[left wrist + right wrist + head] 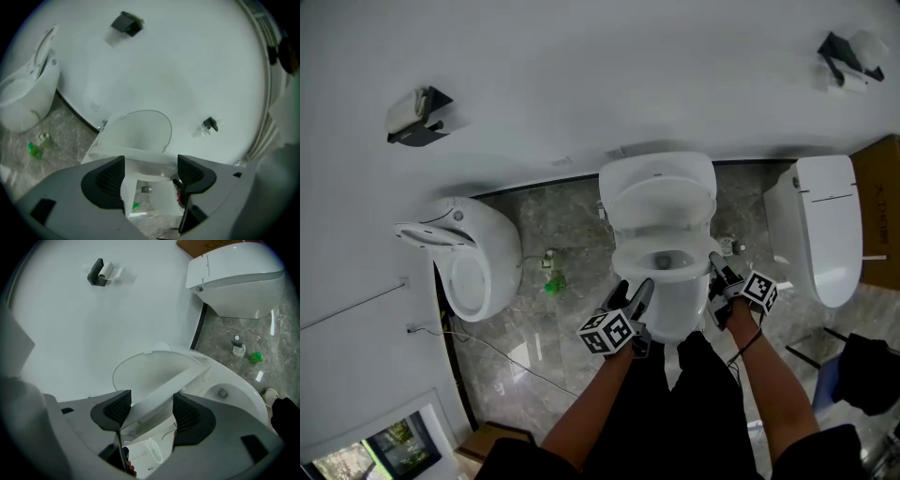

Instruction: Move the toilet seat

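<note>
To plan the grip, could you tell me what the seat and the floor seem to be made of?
Seat: probably smooth white plastic, judging by its thin, uniform, softly glossy edge. Floor: looks like polished grey stone or stone-look tile, with veined mottling and a bright reflection.

Toilet [675,305]: glossy white ceramic. Seat [164,387]: smooth white plastic, slight sheen. Floor [572,220]: polished grey veined stone, reflective. Wall [581,84]: matt white, even. Box [883,216]: brown cardboard.
</note>
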The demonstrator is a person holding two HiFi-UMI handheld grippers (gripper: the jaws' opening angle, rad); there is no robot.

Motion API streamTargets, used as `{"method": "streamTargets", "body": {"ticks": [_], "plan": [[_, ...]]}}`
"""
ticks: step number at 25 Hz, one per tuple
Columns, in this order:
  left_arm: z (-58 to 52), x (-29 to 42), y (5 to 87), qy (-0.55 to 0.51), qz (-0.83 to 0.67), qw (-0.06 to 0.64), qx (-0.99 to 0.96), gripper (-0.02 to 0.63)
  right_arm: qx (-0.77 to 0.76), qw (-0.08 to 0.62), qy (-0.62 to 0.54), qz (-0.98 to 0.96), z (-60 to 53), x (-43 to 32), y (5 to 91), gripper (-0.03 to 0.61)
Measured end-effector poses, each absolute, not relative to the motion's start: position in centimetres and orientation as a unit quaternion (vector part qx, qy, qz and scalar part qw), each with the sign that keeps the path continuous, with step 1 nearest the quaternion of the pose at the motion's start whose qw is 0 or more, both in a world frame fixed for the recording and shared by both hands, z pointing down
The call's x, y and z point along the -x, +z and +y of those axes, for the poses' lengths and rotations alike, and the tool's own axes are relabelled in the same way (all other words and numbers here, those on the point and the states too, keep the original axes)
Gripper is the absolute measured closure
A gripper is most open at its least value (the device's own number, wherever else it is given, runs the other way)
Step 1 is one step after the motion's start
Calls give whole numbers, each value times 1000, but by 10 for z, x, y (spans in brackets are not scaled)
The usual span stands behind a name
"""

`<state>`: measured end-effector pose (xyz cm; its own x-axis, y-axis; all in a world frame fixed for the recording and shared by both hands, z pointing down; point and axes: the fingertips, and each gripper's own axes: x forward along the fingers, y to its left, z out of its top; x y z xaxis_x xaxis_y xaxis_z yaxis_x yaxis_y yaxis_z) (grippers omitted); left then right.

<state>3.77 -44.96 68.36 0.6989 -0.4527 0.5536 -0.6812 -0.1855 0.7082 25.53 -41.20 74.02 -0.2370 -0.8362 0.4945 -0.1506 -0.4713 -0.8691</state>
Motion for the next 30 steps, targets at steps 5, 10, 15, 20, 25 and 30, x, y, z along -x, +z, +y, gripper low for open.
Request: {"method": "streamTargets", "body": {"ticks": [5,10,15,20,25,30], "plan": [[-463,-49,689,162,-327,457,-811,258,577,295,-637,418,-441,-265,737,302],[-500,-56,695,166,-335,444,-814,273,582,309,-629,413,-461,-272,735,301],[-520,-60,694,160,-334,447,-814,287,582,325,-627,403,-476,-279,735,301],[-525,-61,694,162,-331,450,-813,293,590,323,-622,401,-478,-280,733,301],[-534,-67,694,163,-322,446,-819,293,617,302,-597,414,-478,-284,721,302],[-546,-69,695,157,-318,443,-823,293,631,272,-579,439,-481,-279,712,302]]}}
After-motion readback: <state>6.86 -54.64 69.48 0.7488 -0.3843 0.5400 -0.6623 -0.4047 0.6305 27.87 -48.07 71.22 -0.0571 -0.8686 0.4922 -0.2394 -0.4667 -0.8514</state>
